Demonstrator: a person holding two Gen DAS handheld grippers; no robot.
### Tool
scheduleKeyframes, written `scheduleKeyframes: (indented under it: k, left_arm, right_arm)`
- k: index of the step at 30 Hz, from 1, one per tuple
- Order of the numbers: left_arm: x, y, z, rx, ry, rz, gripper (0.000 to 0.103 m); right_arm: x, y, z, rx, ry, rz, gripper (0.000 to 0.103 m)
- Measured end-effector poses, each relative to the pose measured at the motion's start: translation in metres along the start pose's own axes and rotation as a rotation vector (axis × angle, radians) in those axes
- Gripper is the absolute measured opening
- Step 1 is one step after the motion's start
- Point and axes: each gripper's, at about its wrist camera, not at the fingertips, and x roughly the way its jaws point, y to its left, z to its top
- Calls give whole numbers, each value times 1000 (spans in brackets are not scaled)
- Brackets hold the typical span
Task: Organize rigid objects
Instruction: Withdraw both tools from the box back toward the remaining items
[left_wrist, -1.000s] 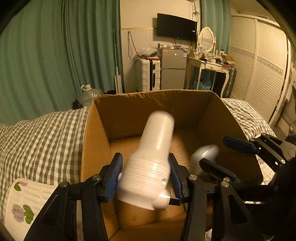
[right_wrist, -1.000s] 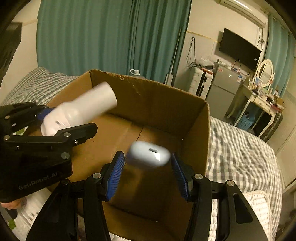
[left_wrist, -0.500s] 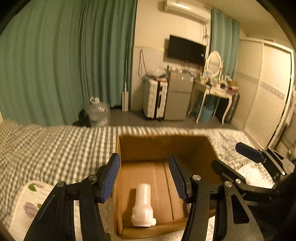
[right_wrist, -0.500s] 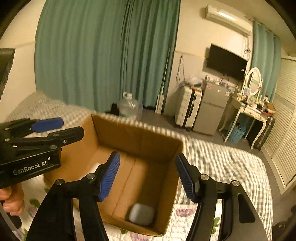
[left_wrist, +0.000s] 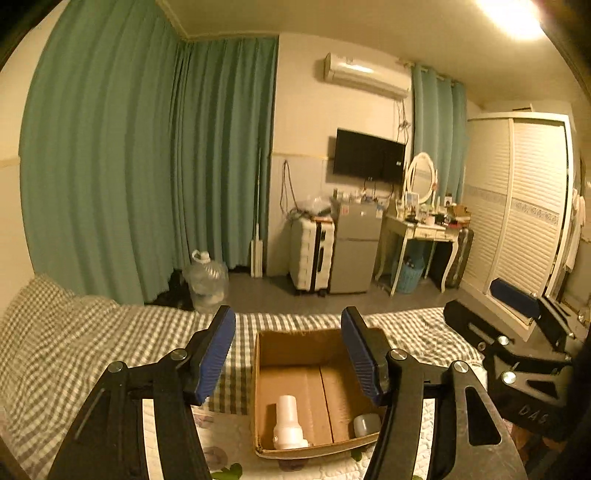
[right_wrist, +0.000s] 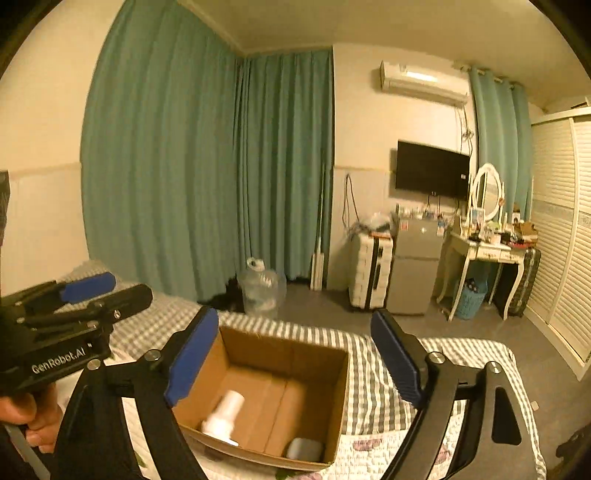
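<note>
1. Nearest the cameras, the left hand-held gripper (left_wrist: 288, 349) has its blue-padded fingers spread wide with nothing between them. The right hand-held gripper (right_wrist: 295, 354) is likewise spread and empty. Each one shows at the edge of the other's view, so they sit side by side.

2. Below and just beyond both, the cardboard box (left_wrist: 295, 341) stands open on the quilted cover of the bed (left_wrist: 74, 347). Both grippers are held well above it, looking down into it.

3. Inside the box, the white bottle-shaped object (left_wrist: 289, 424) lies on the floor near the front wall, toward the left side. The small rounded white case (left_wrist: 366, 424) rests in the front right corner, apart from it. Neither touches a gripper.

4. Progress, as I judge it: two rigid objects are already in the box. No other loose object shows on the visible part of the bed, so the task may be finished or close to it; I cannot tell what lies out of view.

5. Farther off are green curtains (right_wrist: 207, 177), a water jug (right_wrist: 260, 284) and a white suitcase (right_wrist: 371, 269).
</note>
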Motion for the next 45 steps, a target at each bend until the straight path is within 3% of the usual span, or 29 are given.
scheduleKeyframes:
  k: [8, 15, 25, 37, 41, 45]
  left_arm:
    - [-29, 7, 0, -9, -21, 0, 64]
    - [-39, 11, -11, 26, -30, 36, 64]
    - [-34, 16, -53, 41, 34, 31, 64]
    - [-15, 16, -101, 91, 98, -30, 64]
    - [2, 13, -122, 164, 182, -47, 64]
    - [22, 16, -153, 213, 322, -117, 64]
  right_arm:
    - [-56, 18, 13, -54, -107, -13, 96]
    - [-86, 20, 0, -86, -120, -15, 102]
    - [-95, 11, -35, -77, -50, -41, 103]
    - [-60, 10, -74, -88, 48, -20, 103]
    - [-41, 11, -95, -93, 120, 15, 103]
    - [-22, 10, -117, -102, 195, 30, 103]
